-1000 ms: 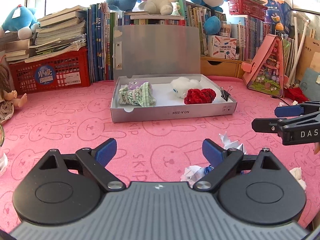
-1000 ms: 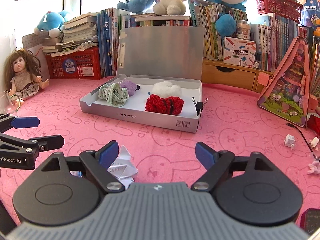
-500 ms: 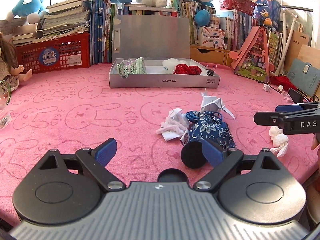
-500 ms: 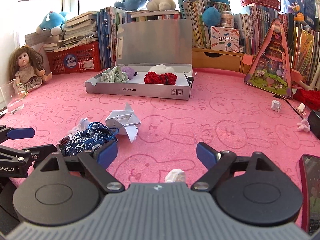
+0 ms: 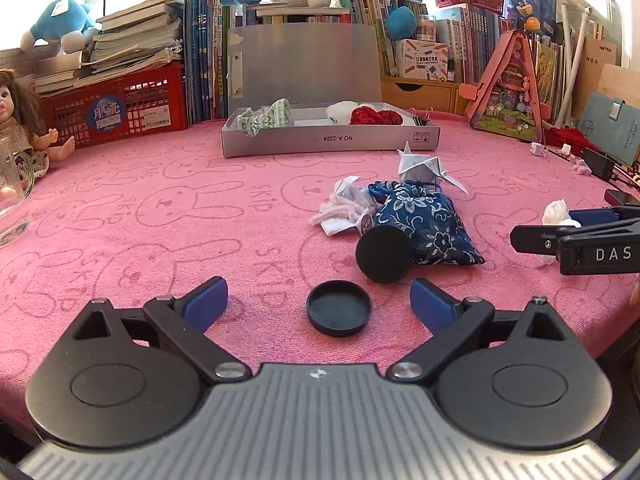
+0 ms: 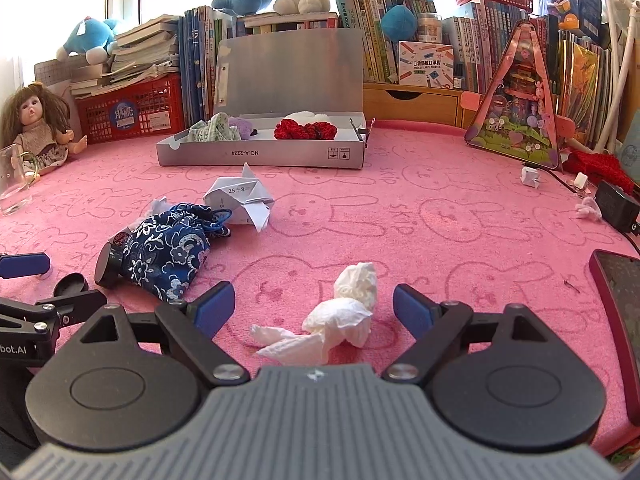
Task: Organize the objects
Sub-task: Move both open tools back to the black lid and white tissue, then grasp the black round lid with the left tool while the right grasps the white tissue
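A black round lid point(image 5: 339, 314) lies on the pink cloth between the open fingers of my left gripper point(image 5: 319, 300). Just beyond it a black round container point(image 5: 384, 254) leans on a blue floral pouch point(image 5: 424, 224), with folded paper point(image 5: 420, 166) and paper scraps point(image 5: 344, 208) behind. My right gripper point(image 6: 314, 306) is open over a crumpled white tissue point(image 6: 344, 320). The pouch point(image 6: 168, 248) and folded paper point(image 6: 240, 200) lie to its left. An open grey box point(image 6: 260, 156) holding cloth and yarn items stands farther back.
A doll point(image 6: 36, 128) and a glass mug point(image 6: 12, 184) sit at the left. A red crate point(image 5: 116, 112), books and plush toys line the back. A pink triangular toy house point(image 6: 516, 116), a charger point(image 6: 616, 208) and a dark phone point(image 6: 616, 312) are at the right.
Both grippers have pulled back toward the table's near edge and dropped lower. The box now looks farther away. The lid, container, pouch and tissue have come into view.
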Demonstrator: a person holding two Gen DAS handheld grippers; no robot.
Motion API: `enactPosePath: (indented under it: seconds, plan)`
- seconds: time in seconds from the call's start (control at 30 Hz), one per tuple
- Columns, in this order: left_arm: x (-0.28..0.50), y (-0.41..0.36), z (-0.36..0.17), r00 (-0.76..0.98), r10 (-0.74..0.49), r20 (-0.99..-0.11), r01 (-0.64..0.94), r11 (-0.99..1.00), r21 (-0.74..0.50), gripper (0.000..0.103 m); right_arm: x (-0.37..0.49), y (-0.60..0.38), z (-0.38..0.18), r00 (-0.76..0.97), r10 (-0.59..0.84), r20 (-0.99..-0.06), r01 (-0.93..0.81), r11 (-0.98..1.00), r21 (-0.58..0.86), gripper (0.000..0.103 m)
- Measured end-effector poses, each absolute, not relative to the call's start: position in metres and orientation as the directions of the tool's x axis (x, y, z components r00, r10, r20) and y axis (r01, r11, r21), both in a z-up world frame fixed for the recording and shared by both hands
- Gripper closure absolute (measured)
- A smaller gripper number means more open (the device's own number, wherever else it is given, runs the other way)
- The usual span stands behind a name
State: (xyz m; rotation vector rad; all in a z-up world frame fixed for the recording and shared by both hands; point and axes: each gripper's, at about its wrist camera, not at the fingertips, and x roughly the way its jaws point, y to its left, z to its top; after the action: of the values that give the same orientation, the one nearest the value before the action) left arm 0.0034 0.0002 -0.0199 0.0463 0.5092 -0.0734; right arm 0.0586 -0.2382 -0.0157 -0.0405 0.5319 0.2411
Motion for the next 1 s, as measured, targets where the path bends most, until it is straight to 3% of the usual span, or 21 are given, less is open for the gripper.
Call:
enactPosePath:
  seconds: [0.33, 0.47, 0.5, 0.6, 0.77, 1.0]
  plan:
    - [0.000, -0.001, -0.022, 0.876, -0.030, -0.481, 0.048, 0.999, 0.024, 0.001, 0.049, -0.237, -0.022, 0.851, 0.187, -0.491, -0.220, 0.975, -0.010, 0.013]
    - [-0.008, 0.001, -0.018, 0.879, -0.025, -0.476, 0.042, 0.999, 0.025, 0.021, 0.047, -0.241, -0.021, 0.854, 0.177, -0.489, -0.206, 0.978, -0.007, 0.026]
    - [-0.009, 0.001, -0.018, 0.879, -0.027, -0.477, 0.044, 0.999, 0.024, 0.029, 0.046, -0.241, -0.020, 0.854, 0.178, -0.489, -0.207, 0.978, -0.005, 0.027]
    - [-0.013, 0.003, -0.014, 0.873, -0.032, -0.486, 0.044, 0.999, 0.013, 0.041, 0.046, -0.241, -0.017, 0.856, 0.180, -0.484, -0.205, 0.979, 0.003, 0.032]
    - [-0.014, 0.003, -0.012, 0.871, -0.031, -0.490, 0.038, 0.999, 0.003, 0.052, 0.049, -0.238, -0.016, 0.866, 0.153, -0.477, -0.173, 0.985, 0.002, 0.046]
    - [-0.013, 0.002, -0.011, 0.865, -0.013, -0.501, 0.026, 0.999, 0.019, 0.054, 0.052, -0.236, -0.018, 0.857, 0.156, -0.492, -0.175, 0.984, 0.007, 0.051]
